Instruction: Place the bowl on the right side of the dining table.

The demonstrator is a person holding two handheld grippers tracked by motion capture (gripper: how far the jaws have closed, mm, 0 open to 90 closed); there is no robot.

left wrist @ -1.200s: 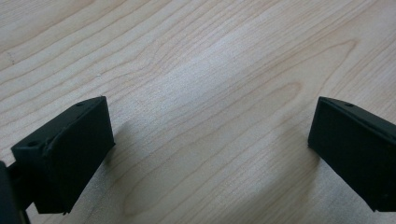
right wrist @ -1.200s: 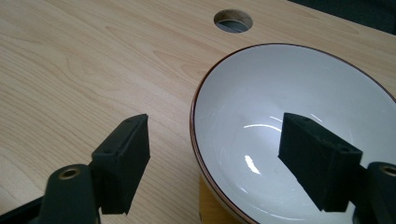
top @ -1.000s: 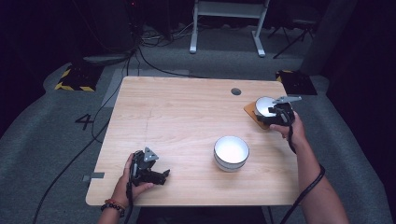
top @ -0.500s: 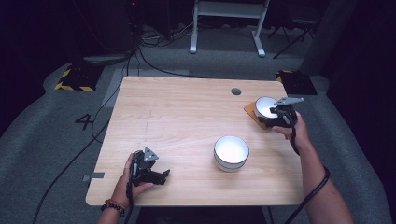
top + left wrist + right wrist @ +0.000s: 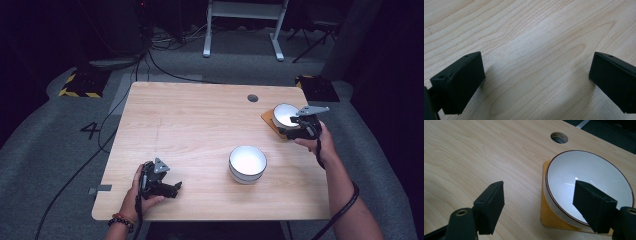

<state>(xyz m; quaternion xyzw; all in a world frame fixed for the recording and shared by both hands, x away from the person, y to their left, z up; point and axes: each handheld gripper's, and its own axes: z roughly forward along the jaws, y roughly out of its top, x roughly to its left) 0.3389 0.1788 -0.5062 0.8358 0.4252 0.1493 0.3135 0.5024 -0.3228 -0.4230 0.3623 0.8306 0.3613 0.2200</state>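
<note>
Pale, matt wood-grain table (image 5: 474,152); glossy white glazed bowl (image 5: 584,180) on a smooth wooden coaster (image 5: 546,217).

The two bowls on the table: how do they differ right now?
The far bowl sits on an orange mat near the table's right edge; the near bowl stands on bare wood. The right hand-held gripper has its open jaws astride the far bowl's rim; no gripper is near the near bowl. Both are white, upright and empty, with dark rims.

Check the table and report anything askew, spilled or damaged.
Nothing stands out. Both bowls are upright and empty: one on the bare table, the other on an orange coaster. No spills or visible damage.
</note>
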